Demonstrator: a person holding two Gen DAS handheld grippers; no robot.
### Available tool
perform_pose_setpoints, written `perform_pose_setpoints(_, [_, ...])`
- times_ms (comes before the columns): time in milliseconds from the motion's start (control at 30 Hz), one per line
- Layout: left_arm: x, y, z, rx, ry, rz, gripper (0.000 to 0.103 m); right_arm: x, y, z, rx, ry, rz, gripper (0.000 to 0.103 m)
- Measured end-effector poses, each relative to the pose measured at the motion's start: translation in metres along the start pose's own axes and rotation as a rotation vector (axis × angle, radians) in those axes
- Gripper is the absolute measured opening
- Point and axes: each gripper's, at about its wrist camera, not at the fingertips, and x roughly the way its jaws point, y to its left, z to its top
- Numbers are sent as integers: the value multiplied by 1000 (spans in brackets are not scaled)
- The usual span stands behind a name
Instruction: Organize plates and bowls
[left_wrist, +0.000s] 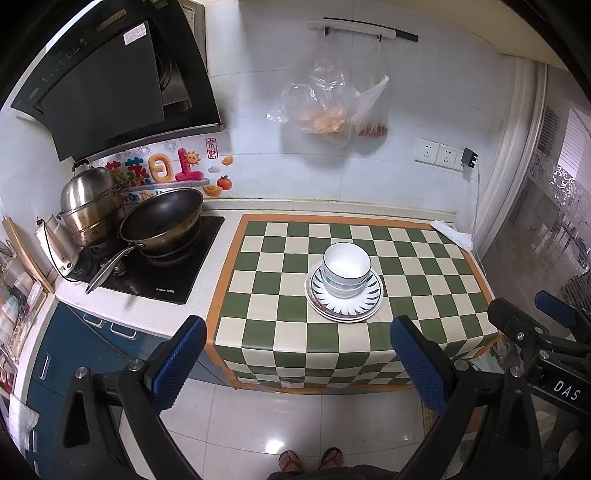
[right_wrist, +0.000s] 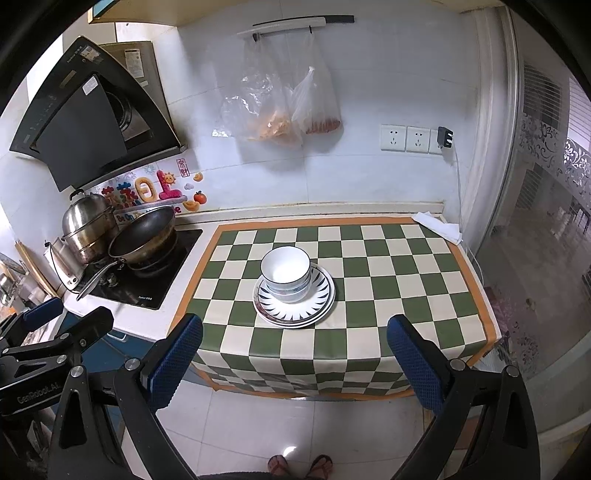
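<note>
Item: bowls (left_wrist: 346, 267), nested, on stacked plates (left_wrist: 343, 295), mid-tabletop (left_wrist: 258, 258) (checkered cloth). Left claw (left_wrist: 298, 354) and right claw (right_wrist: 294, 352): both spread wide, empty, held back from the edge. Stacking looks complete; next move, if any, calls for approaching the pile.

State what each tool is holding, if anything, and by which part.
Nothing is held. The left tool and the right tool are both open and empty, short of the counter; the bowls sit stacked on the plates.
</note>
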Motion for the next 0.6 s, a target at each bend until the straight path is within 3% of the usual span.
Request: perform_pose_setpoints(600, [4,1,2,1,2,-2,102,3,-2,-3,0,6,-9,102])
